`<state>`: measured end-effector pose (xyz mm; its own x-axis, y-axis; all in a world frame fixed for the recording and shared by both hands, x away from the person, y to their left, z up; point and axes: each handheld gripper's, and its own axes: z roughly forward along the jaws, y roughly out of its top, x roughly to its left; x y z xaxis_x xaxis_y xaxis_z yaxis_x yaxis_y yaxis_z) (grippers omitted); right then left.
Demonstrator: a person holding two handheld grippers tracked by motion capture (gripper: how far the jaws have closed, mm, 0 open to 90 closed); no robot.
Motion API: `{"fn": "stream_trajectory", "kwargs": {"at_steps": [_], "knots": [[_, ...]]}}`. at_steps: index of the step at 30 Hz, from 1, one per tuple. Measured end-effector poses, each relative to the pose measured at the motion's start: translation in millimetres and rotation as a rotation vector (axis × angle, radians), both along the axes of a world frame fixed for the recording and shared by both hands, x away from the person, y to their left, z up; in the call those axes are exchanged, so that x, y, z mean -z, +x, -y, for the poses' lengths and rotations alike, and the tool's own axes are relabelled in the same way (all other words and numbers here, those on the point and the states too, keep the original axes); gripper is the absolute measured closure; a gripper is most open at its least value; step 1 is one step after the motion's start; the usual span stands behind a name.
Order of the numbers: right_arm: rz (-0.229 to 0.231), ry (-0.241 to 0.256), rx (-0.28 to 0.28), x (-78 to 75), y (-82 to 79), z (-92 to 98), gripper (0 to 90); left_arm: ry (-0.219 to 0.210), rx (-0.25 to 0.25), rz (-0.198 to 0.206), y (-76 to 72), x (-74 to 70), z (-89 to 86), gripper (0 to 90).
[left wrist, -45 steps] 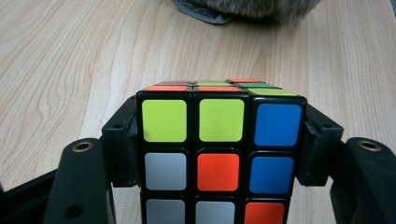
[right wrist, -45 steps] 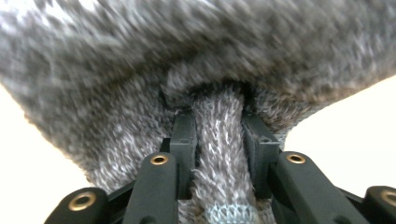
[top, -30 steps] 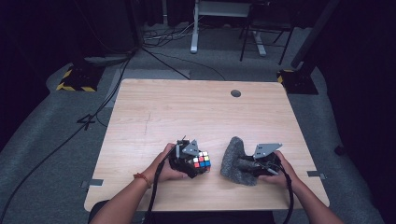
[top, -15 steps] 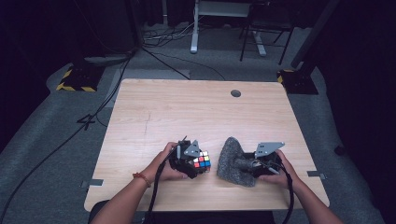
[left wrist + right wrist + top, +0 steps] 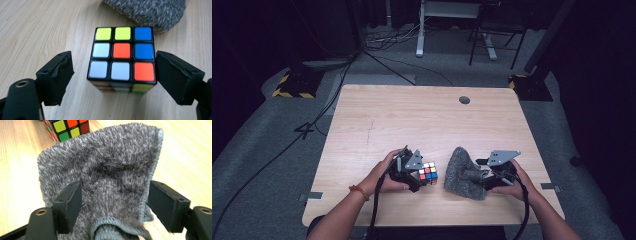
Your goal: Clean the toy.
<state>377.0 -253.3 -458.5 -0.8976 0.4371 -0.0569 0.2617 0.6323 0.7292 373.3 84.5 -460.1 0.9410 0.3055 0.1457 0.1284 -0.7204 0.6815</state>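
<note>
Cloth shifted left toward the cube over the last second; cube barely moved. Left gripper [image 5: 113, 75] straddled the Rubik's cube [image 5: 122, 53] on the wooden table [image 5: 412, 120], jaws wide: right pad [image 5: 175, 75] about touching the cube's side, left one clear of it, no grip. Right gripper [image 5: 113, 206] had its jaws spread around a bunched grey microfibre cloth [image 5: 107, 170] just right of the cube; whether they pinched it, couldn't tell. Likely a wipe: square the left jaws on opposite faces and clamp before the cloth pushes.
</note>
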Motion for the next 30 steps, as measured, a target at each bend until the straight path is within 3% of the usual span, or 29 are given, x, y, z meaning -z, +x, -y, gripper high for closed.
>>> {"fn": "stream_trajectory", "kwargs": {"at_steps": [8, 14, 21, 24, 30], "knots": [[0.034, -0.030, 0.014, -12.2, -4.5, 9.0, 27.5, 0.024, -0.049, 0.035, -9.6, -4.2, -22.3, 17.2], [0.051, -0.053, 0.041, -16.3, -6.6, 17.4, 27.4, 0.075, -0.098, 0.058, -18.3, -3.2, -45.2, 16.8], [0.053, -0.087, 0.071, -7.5, -15.6, 37.6, 27.3, 0.097, -0.162, 0.063, -24.9, 0.6, -71.6, 16.8], [0.061, -0.089, 0.107, -2.2, -19.7, 48.6, 27.6, 0.107, -0.206, 0.088, -27.9, 4.9, -80.0, 16.0], [0.054, -0.068, 0.171, 7.8, -25.4, 71.4, 28.0, 0.090, -0.262, 0.054, -30.4, 13.0, -97.0, 16.3]]}}
